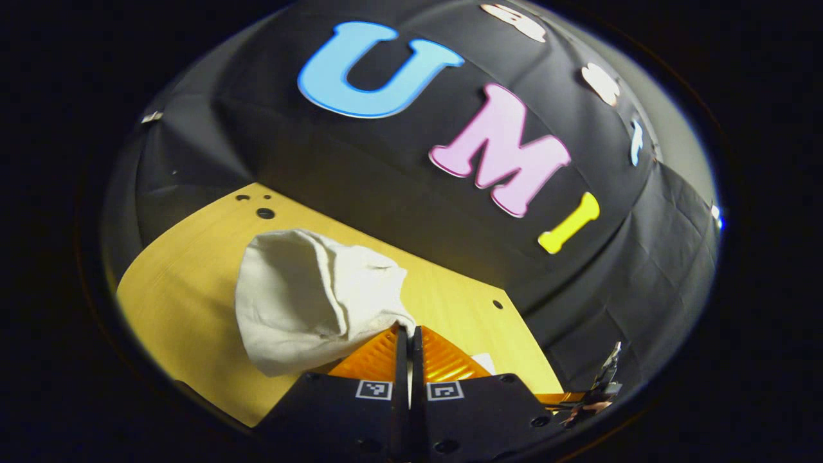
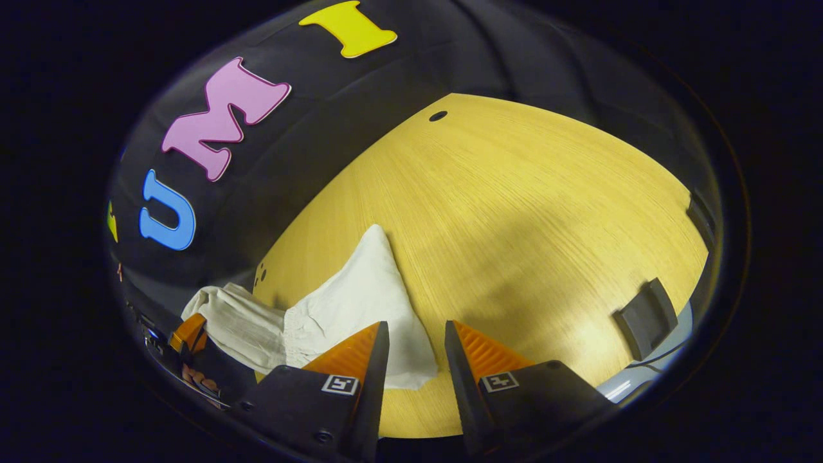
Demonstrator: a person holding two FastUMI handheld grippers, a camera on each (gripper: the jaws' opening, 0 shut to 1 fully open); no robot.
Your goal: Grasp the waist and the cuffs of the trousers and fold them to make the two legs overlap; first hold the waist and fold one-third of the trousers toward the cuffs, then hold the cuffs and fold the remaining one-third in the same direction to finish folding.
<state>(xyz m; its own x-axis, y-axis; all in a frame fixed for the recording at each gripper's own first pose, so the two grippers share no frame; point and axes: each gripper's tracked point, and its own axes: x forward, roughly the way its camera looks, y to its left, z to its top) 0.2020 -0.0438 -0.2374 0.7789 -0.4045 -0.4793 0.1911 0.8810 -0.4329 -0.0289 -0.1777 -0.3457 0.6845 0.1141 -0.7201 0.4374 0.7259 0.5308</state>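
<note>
Left gripper (image 1: 408, 334) clenches the trousers (image 1: 302, 302), bunched upper left of its jaws; right gripper (image 2: 415, 331) is released, the trousers just left of it.

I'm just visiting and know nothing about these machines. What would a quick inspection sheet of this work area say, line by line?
Surface: wooden table with small round holes near its edges.
Job's things: white trousers, bunched and partly lifted; the rest lies on the table.
Clutter: dark bracket-like piece at the table's edge.
Grippers: left gripper closed, with trouser cloth pinched between its fingers; right gripper open above the table, with cloth lying by one finger.
Cables: a pale cable past the table's edge, near the bracket.
Surroundings: black cloth wall behind the table.
</note>
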